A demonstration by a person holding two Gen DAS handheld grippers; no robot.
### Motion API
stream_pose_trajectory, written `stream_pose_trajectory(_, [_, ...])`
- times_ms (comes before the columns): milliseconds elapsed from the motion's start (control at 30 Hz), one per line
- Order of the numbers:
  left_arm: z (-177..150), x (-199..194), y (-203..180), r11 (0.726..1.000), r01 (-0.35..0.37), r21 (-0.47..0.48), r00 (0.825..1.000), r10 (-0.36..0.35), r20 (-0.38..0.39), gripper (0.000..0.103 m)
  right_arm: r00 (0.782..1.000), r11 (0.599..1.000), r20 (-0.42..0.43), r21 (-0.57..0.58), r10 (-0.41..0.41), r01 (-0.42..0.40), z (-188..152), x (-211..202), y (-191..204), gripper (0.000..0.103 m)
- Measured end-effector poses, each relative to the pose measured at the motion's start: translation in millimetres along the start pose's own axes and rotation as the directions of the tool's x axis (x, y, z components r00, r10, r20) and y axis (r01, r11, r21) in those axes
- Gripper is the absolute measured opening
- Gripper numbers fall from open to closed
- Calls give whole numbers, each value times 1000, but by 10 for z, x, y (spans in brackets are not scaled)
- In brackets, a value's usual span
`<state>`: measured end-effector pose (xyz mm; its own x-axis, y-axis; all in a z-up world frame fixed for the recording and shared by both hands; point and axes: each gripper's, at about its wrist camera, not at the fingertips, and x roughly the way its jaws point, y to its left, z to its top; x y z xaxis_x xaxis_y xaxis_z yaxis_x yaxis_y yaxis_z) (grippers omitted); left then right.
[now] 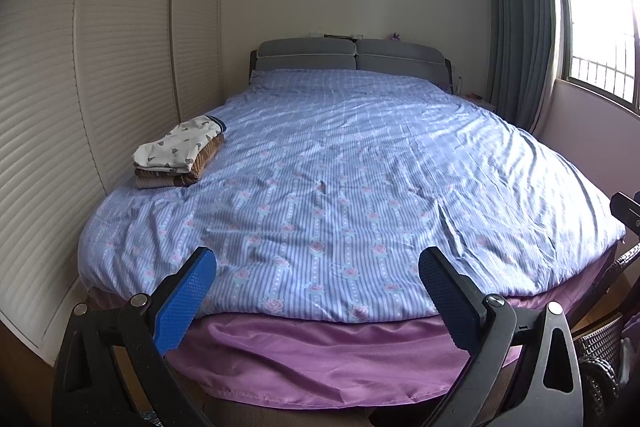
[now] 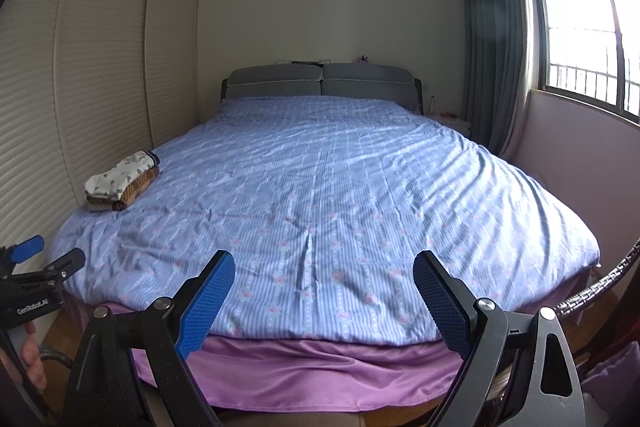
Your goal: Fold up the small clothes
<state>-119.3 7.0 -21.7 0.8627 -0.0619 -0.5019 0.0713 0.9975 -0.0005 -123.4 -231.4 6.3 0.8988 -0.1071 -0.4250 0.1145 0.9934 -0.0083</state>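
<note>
A: Start at the tools. How does the left gripper stand?

B: Its two blue-padded fingers are spread wide with nothing between them, held at the foot of the bed, above the edge of the mattress. The right gripper is the same: pads far apart, gripping nothing, pointed up the length of the bed.

A: Can either camera see the other tool?

B: Yes. In the right wrist view the left gripper shows at the far left edge (a hand grips its handle below).

A: And the clothes?

B: A small folded stack sits on the left side of the blue floral duvet, close to the edge by the wardrobe. A white printed garment lies on top, with brown pieces under it. It is well apart from both grippers, about halfway up the bed.

A: What surrounds the bed?

B: A purple bed skirt hangs below the duvet. A grey padded headboard stands at the far end, slatted wardrobe doors run along the left, and a teal curtain hangs beside a bright window on the right. A dark wicker piece shows at the lower right.
</note>
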Motion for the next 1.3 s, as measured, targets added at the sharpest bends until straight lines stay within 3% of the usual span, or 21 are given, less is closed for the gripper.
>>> stream_pose_trajectory(1300, [19,-7,-57,1000,5,6,1000,-5,-2,103,1000,1000,-11,3,3,-3,-15,1,-12,92])
